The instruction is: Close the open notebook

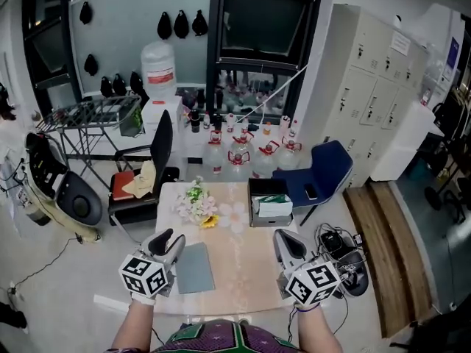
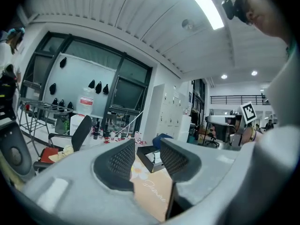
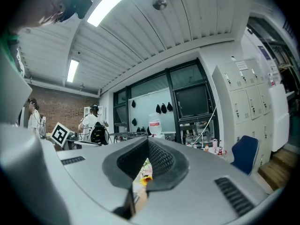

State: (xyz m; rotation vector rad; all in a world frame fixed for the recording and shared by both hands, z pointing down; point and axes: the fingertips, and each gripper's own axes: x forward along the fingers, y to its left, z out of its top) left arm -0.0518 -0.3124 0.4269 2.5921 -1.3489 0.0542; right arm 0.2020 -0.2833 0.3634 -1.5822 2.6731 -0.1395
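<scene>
Beige-clothed table (image 1: 246, 274) below. Grey notebook (image 1: 195, 268) closed, flat on left part of table, just beside left gripper (image 1: 171, 240). Black box (image 1: 270, 204) at far right corner. Left gripper jaws well apart, nothing between them, held at table's left edge. Right gripper (image 1: 288, 235) jaws brought together at tips, empty, at right edge. Flowers (image 1: 197, 204) at far left.

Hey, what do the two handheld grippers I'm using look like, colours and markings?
The left gripper and right gripper are smooth light-grey plastic shells, each with two black jaw pads ribbed in a fine grid. Each carries a white cube printed with black square markers. No cables show, and the forearms have no sleeves.
</scene>
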